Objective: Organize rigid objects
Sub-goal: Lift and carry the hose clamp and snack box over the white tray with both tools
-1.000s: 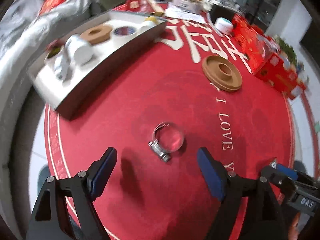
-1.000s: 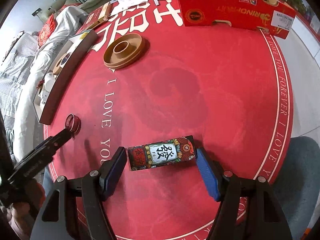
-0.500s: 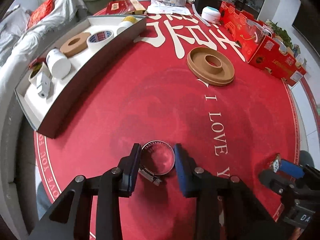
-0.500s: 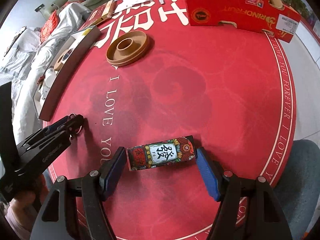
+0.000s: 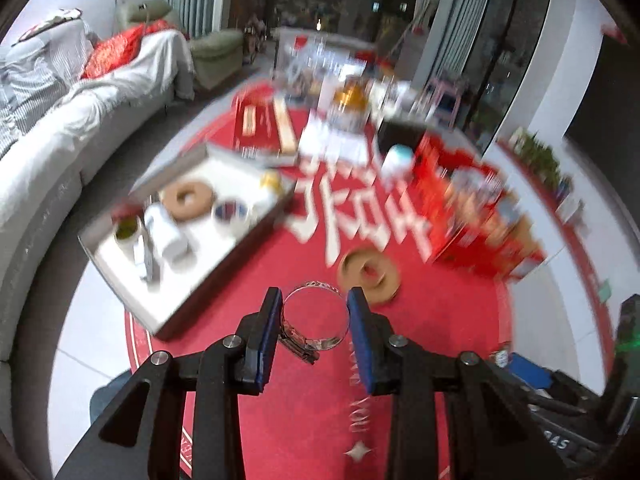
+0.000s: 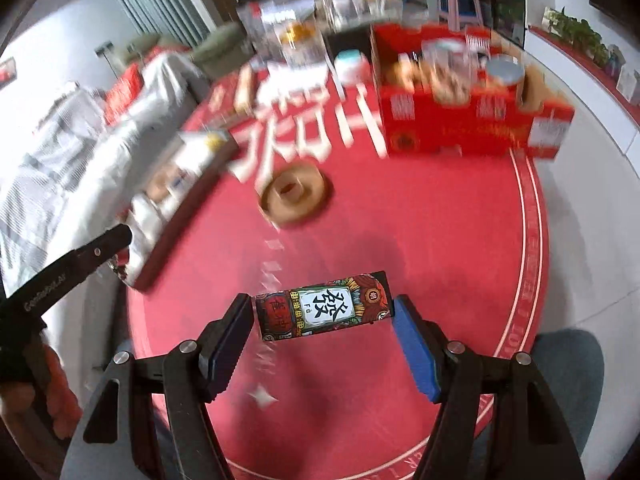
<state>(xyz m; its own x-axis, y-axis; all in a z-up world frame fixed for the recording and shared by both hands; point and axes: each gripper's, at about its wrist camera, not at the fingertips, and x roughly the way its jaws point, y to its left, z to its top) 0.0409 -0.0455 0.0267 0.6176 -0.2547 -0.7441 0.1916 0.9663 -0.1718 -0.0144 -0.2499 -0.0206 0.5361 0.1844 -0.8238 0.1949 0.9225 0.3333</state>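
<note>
open red tabletop (image 6: 420, 240), tan ring (image 6: 295, 196) midway

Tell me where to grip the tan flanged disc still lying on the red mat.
Take the tan flanged disc by its raised centre hub, coming straight down from above. It lies flat on the red mat, so the low outer rim gives the pads little height to bite, while the hub stands up in the middle. Pinching rim to rim would probably need much wider jaws.
</note>
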